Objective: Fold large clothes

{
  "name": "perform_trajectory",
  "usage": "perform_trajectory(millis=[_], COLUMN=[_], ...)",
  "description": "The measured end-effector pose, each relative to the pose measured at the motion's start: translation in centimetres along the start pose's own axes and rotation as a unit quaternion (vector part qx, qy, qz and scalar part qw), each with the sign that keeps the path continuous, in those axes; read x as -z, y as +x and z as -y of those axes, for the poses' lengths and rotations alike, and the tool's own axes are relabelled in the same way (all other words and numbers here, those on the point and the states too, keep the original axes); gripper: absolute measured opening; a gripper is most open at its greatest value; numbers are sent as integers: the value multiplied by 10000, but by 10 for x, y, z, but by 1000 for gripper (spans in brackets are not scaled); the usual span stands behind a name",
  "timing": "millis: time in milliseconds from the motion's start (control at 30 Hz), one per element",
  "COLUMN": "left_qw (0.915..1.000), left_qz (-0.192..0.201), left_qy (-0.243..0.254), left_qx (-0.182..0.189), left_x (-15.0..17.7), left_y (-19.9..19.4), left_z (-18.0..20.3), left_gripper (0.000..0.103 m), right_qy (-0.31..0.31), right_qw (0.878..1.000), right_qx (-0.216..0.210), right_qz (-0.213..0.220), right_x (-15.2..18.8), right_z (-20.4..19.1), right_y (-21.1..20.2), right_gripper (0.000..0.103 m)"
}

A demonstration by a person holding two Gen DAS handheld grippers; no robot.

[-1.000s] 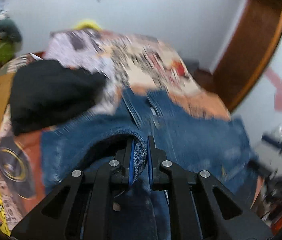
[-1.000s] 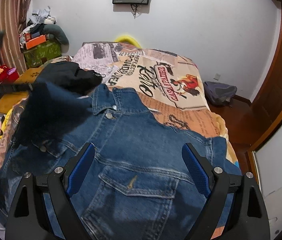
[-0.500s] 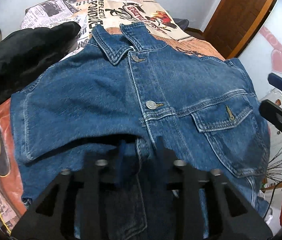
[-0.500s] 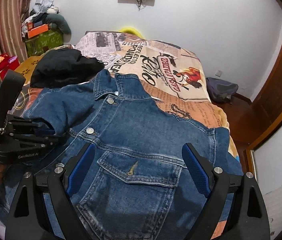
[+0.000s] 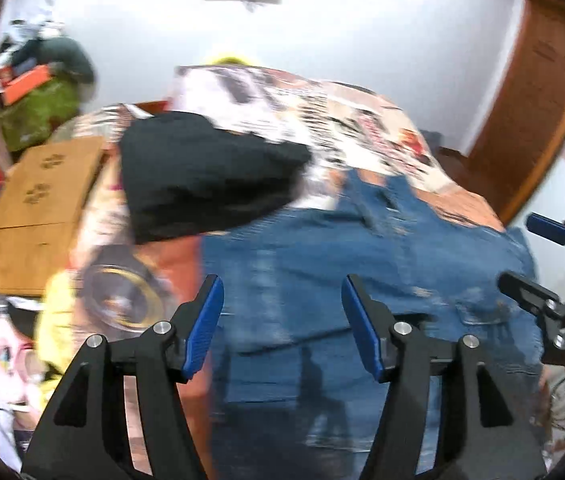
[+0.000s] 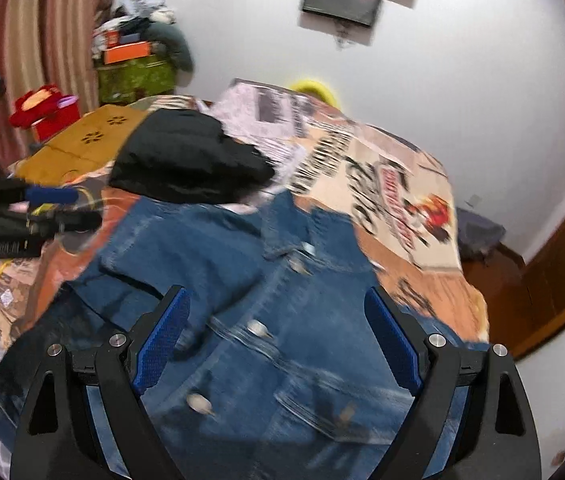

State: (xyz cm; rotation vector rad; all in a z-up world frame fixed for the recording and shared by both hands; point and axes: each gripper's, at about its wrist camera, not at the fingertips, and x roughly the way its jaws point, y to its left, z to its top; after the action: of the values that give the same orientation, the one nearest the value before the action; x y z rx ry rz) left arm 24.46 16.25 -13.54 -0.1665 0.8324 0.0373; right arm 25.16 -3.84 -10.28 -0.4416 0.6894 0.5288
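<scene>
A blue denim jacket (image 5: 362, 264) lies front-up on the bed, its left sleeve folded in across the chest; it also shows in the right wrist view (image 6: 266, 320). My left gripper (image 5: 282, 320) is open and empty above the jacket's left side. My right gripper (image 6: 278, 344) is open and empty above the jacket's lower front. Each gripper shows in the other's view, the right one (image 5: 538, 256) at the right edge, the left one (image 6: 58, 208) at the left edge. Both views are motion-blurred.
A black garment (image 5: 202, 172) lies on the printed bedspread (image 6: 382, 176) beyond the jacket's collar. A wooden panel (image 5: 38, 196) sits left of the bed. Cluttered boxes (image 6: 134, 68) stand in the far left corner. A wooden door (image 5: 538, 108) is at the right.
My left gripper let go of the denim sleeve, opened wide and pulled back from the jacket. The sleeve now lies folded across the jacket. The right gripper stayed open and shifted.
</scene>
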Motion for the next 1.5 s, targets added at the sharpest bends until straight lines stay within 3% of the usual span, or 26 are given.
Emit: perform_trajectory(millis=[267, 433, 700, 833, 900, 967, 1067, 1233, 1500], left_qw=[9971, 9955, 9948, 9945, 9943, 9942, 9941, 9947, 9965], left_qz=[-108, -262, -481, -575, -618, -650, -697, -699, -631], left_qy=[-466, -522, -514, -530, -540, -554, -531, -410, -88], left_qx=[-597, -749, -735, -690, -678, -652, -637, -626, -532], left_x=[19, 38, 56, 61, 63, 65, 66, 63, 50], left_y=[-2, 5, 20, 27, 30, 33, 35, 34, 33], left_z=[-78, -99, -107, -108, -107, -105, -100, -89, -55], left_gripper=[60, 60, 60, 60, 60, 60, 60, 60, 60], right_qy=[-957, -1417, -1976, -2070, -2008, -1924, -1728, -1330, -155], right_qw=[9931, 9824, 9640, 9606, 9629, 9650, 9701, 9823, 9960], right_qx=[-581, -904, -968, -855, -823, -867, -983, -945, -880], right_qz=[-349, -818, -1493, -1648, -1602, -1559, -1395, -921, -33], right_x=[-25, -25, -13, -6, -7, -8, -16, -33, -61], right_z=[-73, -113, -157, -162, -159, -154, -147, -127, -36], right_y=[46, 83, 128, 141, 142, 141, 132, 105, 31], right_gripper=[87, 86, 84, 60, 49, 29, 16, 13, 12])
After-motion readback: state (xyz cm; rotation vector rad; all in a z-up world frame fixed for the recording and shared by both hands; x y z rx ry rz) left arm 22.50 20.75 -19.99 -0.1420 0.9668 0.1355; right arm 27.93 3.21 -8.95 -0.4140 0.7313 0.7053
